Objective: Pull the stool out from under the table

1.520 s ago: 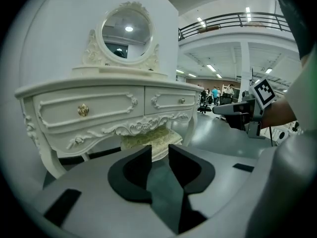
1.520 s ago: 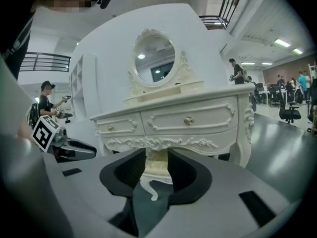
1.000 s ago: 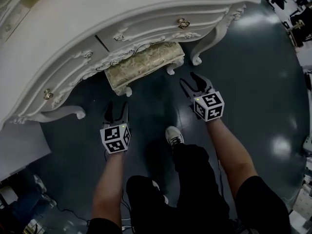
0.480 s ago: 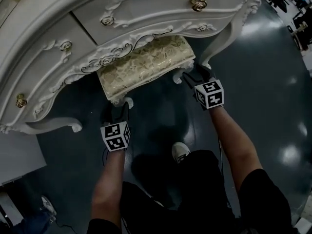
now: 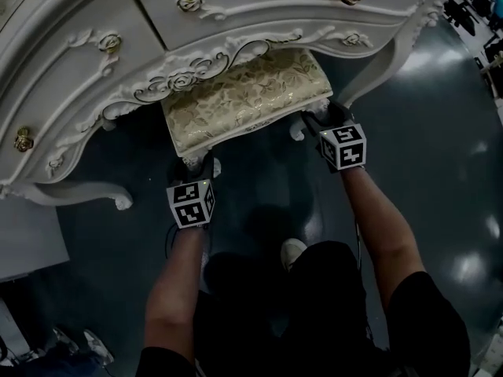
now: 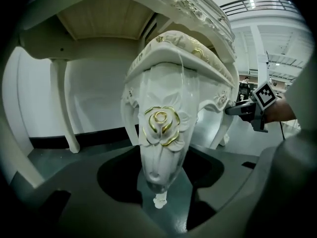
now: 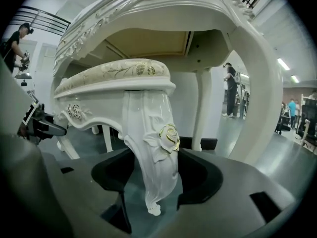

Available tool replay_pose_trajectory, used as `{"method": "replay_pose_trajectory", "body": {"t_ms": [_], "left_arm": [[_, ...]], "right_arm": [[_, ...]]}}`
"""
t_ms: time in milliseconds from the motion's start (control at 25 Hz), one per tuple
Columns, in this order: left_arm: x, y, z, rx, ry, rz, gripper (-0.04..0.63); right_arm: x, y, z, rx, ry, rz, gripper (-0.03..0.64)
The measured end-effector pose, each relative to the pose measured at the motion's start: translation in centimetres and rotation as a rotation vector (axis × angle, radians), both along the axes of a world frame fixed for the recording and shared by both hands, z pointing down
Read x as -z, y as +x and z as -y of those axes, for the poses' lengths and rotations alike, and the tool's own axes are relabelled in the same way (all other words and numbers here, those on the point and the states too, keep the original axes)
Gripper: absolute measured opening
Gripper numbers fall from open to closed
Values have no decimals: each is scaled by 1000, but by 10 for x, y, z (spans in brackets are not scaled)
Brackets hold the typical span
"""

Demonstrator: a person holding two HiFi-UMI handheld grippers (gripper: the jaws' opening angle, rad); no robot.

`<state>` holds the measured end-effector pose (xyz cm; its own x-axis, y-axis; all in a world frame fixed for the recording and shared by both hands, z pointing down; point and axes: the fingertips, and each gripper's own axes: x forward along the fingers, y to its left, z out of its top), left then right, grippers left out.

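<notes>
Stool (image 5: 244,100) under table (image 5: 78,69) | left claw (image 5: 195,171) spread, just narrowing, round near-left leg (image 6: 161,133) | right claw (image 5: 324,120) spread, just widened, round near-right leg (image 7: 153,148)

Inspection of my own kit. My left gripper (image 5: 195,166) and right gripper (image 5: 318,121) have black bodies. The left cube (image 5: 191,203) and the right cube (image 5: 343,146) are white, printed with black square markers. My jaws are broad and matte dark grey, with a scooped black recess between them. I wear black short sleeves (image 5: 428,320), black trousers (image 5: 314,305) and a white shoe (image 5: 292,251). A thin dark cable (image 5: 168,238) runs beside my left forearm.
</notes>
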<state>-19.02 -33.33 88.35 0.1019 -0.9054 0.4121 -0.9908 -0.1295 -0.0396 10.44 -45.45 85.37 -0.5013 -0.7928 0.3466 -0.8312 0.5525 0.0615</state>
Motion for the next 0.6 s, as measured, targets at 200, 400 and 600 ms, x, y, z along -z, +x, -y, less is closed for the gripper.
{"method": "replay_pose_trajectory", "body": {"t_ms": [200, 400, 600], "left_arm": [[-1, 0, -5, 10, -34, 1, 253], [-2, -2, -20, -2, -37, -1, 252], [-3, -7, -31, -2, 2, 5, 252]], "right_arm": [[-3, 0, -3, -32, -13, -11, 290], [-6, 3, -20, -45, -1, -16, 290], [-9, 0, -36, -59, 9, -12, 288]]}}
